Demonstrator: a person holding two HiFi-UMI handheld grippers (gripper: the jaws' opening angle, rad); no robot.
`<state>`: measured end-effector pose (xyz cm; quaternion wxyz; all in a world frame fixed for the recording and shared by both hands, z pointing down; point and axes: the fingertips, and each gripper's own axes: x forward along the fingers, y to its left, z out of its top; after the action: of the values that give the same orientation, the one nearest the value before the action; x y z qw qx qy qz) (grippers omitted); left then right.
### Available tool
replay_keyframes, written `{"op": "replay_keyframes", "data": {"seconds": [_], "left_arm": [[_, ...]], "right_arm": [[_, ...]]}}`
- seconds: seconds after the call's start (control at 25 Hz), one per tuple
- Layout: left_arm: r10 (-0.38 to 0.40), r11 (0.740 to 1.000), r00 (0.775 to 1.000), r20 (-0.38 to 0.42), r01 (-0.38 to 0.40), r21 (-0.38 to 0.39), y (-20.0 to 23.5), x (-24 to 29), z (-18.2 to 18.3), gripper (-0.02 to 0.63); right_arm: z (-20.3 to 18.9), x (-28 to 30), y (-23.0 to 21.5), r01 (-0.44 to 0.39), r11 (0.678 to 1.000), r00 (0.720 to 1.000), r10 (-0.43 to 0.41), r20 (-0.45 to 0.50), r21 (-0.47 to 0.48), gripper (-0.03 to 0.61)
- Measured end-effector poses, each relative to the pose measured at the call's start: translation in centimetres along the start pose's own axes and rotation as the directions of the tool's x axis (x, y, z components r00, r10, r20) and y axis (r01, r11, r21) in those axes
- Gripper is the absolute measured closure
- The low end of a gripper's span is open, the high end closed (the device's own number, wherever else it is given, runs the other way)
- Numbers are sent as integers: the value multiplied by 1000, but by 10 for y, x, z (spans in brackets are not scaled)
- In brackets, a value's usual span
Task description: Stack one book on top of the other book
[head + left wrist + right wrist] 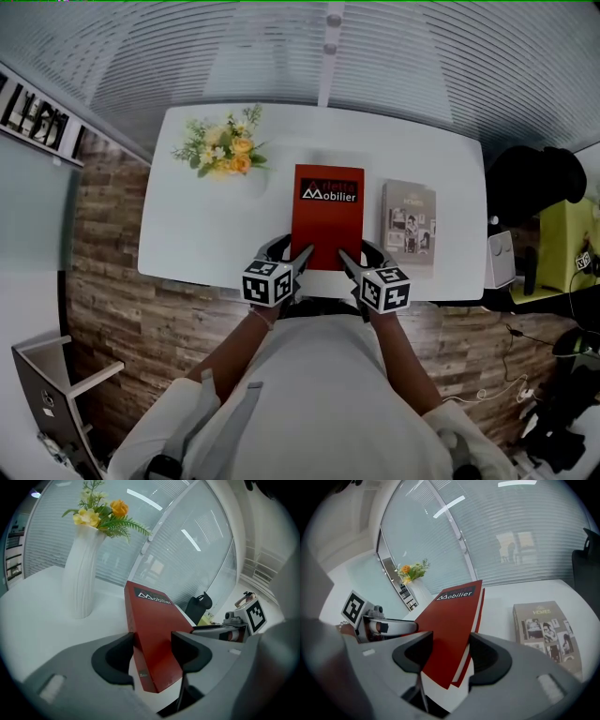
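Left gripper (pixel 289 251), mine: two black curved fingers (pixel 302 257), and just behind them a white cube (pixel 268 283) printed with black square markers on each face. The right gripper (pixel 361 253) has the same build, with its own marker cube (pixel 386 289) sitting behind its fingers. Close up, the shell (pixel 225 677) back of the fingers is smooth matt grey. The pads (pixel 187 651) are black, rounded and hooked inward. A silver metal bar (pixel 211 629) runs forward of the right cube, towards the fingers. I wear a pale off-white top (pixel 328 394) with a grey strap (pixel 234 412) down its left front.
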<state>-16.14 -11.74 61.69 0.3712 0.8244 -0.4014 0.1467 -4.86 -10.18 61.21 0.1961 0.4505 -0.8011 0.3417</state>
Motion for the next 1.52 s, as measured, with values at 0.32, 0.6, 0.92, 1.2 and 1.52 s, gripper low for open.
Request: {"op": "replay_keyframes", "data": {"seconds": [0.32, 0.6, 0.92, 1.2, 1.52], "left_arm": [[-4, 1000, 1000, 18, 4, 20, -6, -10, 9, 354], [-8, 999, 1000, 23, 8, 35, -13, -8, 10, 354], [-22, 999, 999, 29, 21, 43, -44, 10, 16, 354], [-7, 998, 1000, 27, 5, 55, -94, 43, 17, 354], [0, 997, 1000, 23, -2, 76, -169, 97, 18, 354]], "right_arm": [[8, -9, 7, 4, 1000, 1000, -4, 24, -13, 334], [9, -15, 4, 5, 1000, 999, -4, 38, -26, 334], [16, -39, -23, 7, 1000, 998, -6, 56, -22, 336], [19, -74, -72, 0, 1000, 999, 1, 53, -23, 336], [22, -126, -147, 2, 1000, 998, -2, 61, -4, 336]]}}
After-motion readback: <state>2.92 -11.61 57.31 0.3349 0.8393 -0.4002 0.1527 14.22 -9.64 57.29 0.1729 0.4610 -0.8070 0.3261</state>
